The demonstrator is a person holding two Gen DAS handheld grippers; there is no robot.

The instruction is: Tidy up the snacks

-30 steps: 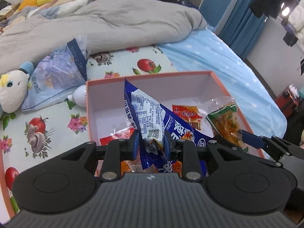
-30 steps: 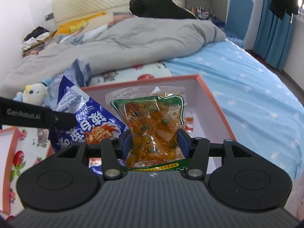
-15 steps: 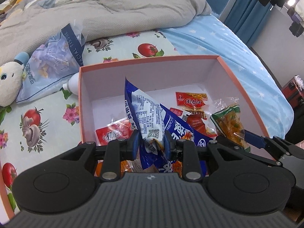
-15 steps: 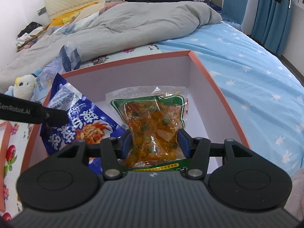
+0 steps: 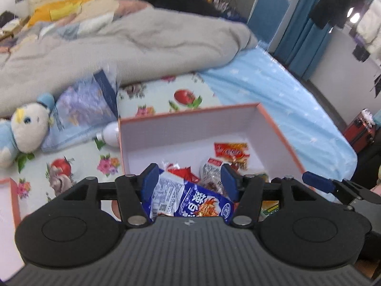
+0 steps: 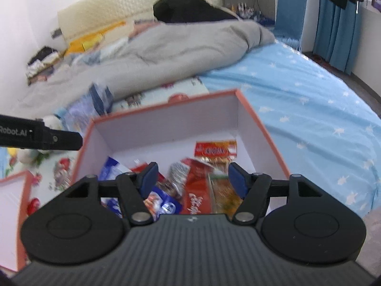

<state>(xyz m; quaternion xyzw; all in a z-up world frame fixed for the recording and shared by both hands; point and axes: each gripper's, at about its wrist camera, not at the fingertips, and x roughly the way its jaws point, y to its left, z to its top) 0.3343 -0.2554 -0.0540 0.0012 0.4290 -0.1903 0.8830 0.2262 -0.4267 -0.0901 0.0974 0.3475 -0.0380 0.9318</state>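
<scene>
An orange-rimmed box (image 5: pixel 281 128) (image 6: pixel 259 121) with a white inside sits on the bed. Several snack packets lie in it, among them a red packet (image 5: pixel 232 152) (image 6: pixel 215 151). A blue and white snack bag (image 5: pixel 190 200) (image 6: pixel 162 205) lies at the box's near end, under my left gripper (image 5: pixel 189 180), which is open and empty above it. My right gripper (image 6: pixel 193 176) is open and empty above a green and orange snack packet (image 6: pixel 226 195) and a red pack (image 6: pixel 197 190). The right gripper's finger shows in the left wrist view (image 5: pixel 319 184).
A plush toy (image 5: pixel 23 128) and a blue tissue pack (image 5: pixel 81 112) lie left of the box on a fruit-print cloth (image 5: pixel 185 97). A grey duvet (image 5: pixel 119 52) lies behind. A second orange-rimmed piece (image 6: pixel 14 205) sits at the left. The blue sheet (image 6: pixel 309 109) runs right.
Both grippers have opened and let go of their packets, which now lie in the box. Both grippers have pulled back and tilted up.
</scene>
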